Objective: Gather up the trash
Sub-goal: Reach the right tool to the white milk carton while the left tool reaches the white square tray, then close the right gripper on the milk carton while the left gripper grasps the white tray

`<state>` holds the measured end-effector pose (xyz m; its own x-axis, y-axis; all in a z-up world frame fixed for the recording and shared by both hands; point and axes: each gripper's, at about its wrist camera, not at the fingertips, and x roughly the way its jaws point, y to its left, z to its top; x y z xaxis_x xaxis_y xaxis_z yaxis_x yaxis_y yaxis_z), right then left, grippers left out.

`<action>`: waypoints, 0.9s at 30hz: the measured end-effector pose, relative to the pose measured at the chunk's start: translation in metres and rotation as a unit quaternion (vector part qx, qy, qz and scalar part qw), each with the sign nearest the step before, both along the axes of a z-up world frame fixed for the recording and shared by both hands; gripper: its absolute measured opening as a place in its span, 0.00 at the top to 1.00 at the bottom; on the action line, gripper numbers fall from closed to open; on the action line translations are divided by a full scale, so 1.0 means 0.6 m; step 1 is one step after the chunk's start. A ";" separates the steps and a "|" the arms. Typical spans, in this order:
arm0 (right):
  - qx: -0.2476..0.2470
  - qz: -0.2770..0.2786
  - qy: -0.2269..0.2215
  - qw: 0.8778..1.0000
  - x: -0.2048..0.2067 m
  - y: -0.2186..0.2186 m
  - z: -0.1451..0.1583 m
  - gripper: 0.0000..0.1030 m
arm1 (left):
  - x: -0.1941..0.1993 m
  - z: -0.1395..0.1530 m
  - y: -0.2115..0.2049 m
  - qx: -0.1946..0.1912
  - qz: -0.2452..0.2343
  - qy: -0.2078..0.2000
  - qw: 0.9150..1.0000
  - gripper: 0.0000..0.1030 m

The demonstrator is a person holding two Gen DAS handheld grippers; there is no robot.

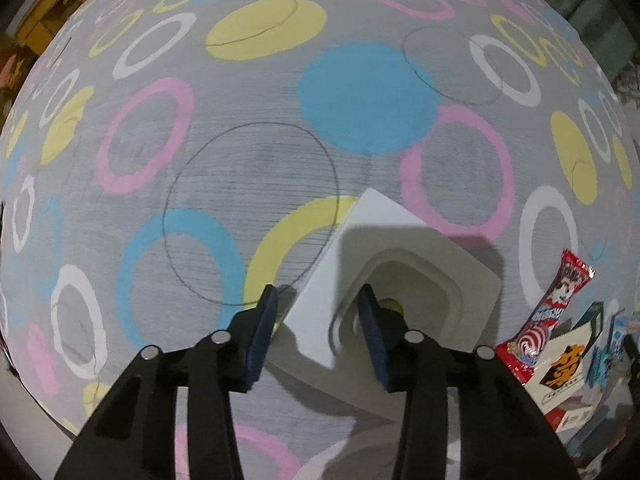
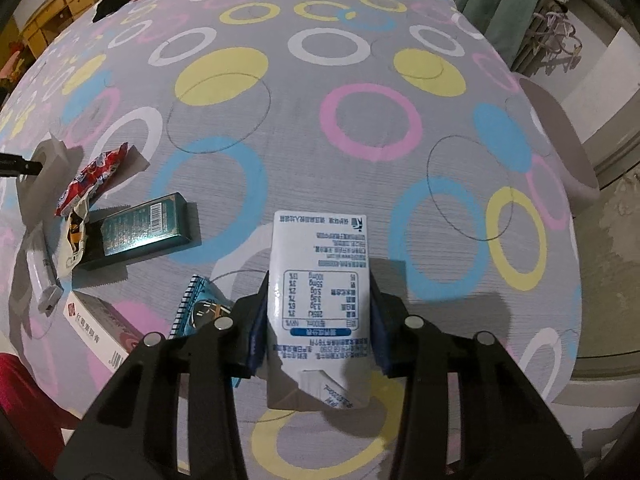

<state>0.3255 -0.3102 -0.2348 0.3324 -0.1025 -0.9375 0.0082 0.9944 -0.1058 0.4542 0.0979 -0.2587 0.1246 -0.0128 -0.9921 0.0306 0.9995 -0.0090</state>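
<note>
A grey bedsheet (image 2: 344, 184) printed with coloured rings carries everything. On it lies a white square bin with a funnel-shaped opening (image 1: 404, 272); the left gripper (image 1: 322, 334) straddles its rim, one blue pad (image 1: 370, 320) inside the opening, one outside, whether pressing I cannot tell. The right gripper (image 2: 318, 320) pinches a white milk carton with blue print (image 2: 320, 280) by its sides. A red snack wrapper (image 1: 548, 312) lies just beside the bin.

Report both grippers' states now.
Left gripper: fingers straddle the white bin rim; contact cannot be told.
Right gripper: closed on the milk carton.
</note>
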 end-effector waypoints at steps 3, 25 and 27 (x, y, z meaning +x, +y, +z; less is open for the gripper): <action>-0.003 0.003 -0.005 1.000 -0.005 0.005 0.007 0.60 | 0.003 0.000 0.014 -0.006 0.007 0.007 1.000 0.63; -0.009 0.009 -0.058 0.998 -0.036 0.035 0.081 0.60 | -0.046 0.035 0.099 -0.041 0.067 0.005 0.997 0.77; -0.008 0.014 -0.066 0.998 -0.042 0.043 0.092 0.60 | -0.057 0.057 0.102 -0.028 0.057 -0.014 0.998 0.77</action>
<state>0.3005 -0.2844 -0.1794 0.4550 -0.1056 -0.8842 -0.0041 0.9927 -0.1206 0.4201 0.1593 -0.2243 0.1567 -0.0517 -0.9863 -0.0832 0.9944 -0.0654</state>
